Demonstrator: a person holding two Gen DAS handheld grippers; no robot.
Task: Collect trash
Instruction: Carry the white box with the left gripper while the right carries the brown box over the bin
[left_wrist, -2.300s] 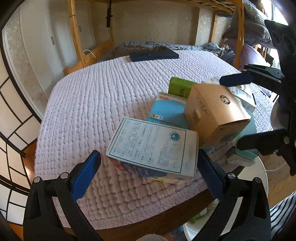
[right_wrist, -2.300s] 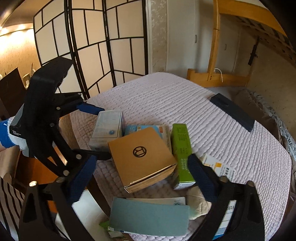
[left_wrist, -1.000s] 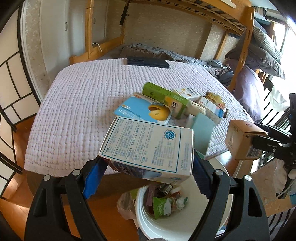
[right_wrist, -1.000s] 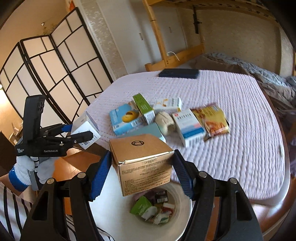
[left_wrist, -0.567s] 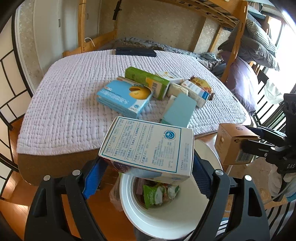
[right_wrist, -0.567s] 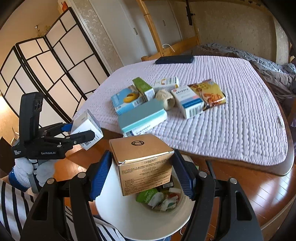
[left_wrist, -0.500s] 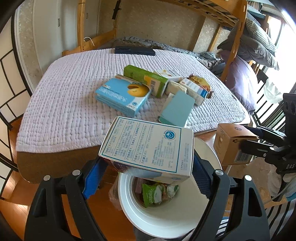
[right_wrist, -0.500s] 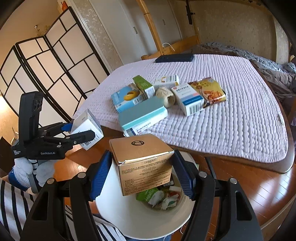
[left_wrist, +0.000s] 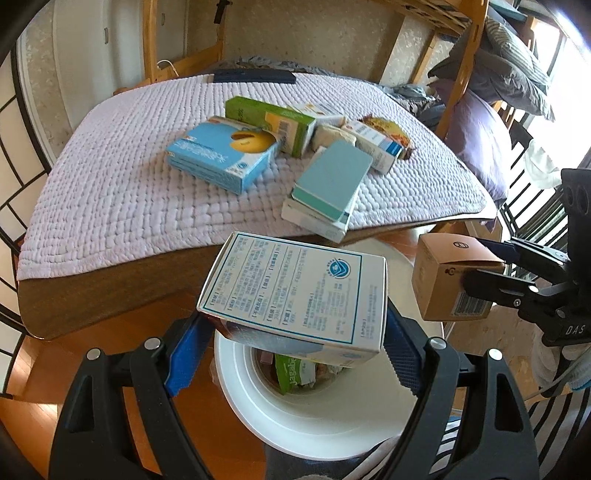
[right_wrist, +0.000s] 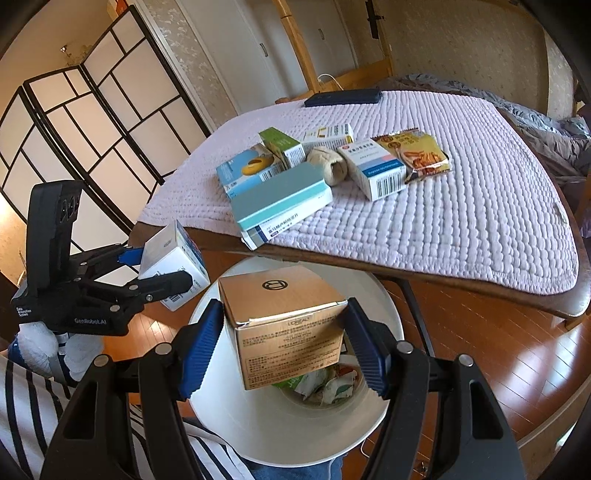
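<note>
My left gripper (left_wrist: 291, 354) is shut on a white printed box (left_wrist: 295, 291) and holds it over the white trash bin (left_wrist: 314, 417). My right gripper (right_wrist: 284, 350) is shut on a tan cardboard box (right_wrist: 284, 325) above the same bin (right_wrist: 236, 406), which holds wrappers. Each gripper shows in the other view: the right one (left_wrist: 491, 269) with the tan box (left_wrist: 450, 280), the left one (right_wrist: 159, 273) with the white box (right_wrist: 173, 266). More trash lies on the quilted table (left_wrist: 110, 184): a blue box (left_wrist: 221, 155), a green box (left_wrist: 269, 118), a teal box (left_wrist: 328, 188).
On the table (right_wrist: 461, 221) also lie a snack bag (right_wrist: 417, 151), a white-and-blue box (right_wrist: 373, 170), a beige bundle (right_wrist: 328, 162) and a dark flat case (right_wrist: 343, 98). A folding screen (right_wrist: 92, 129) stands left. Wooden bunk posts (left_wrist: 461, 66) rise behind.
Both grippers have carried their boxes off the table and down over the bin. In the last half second they dropped slightly closer to the bin.
</note>
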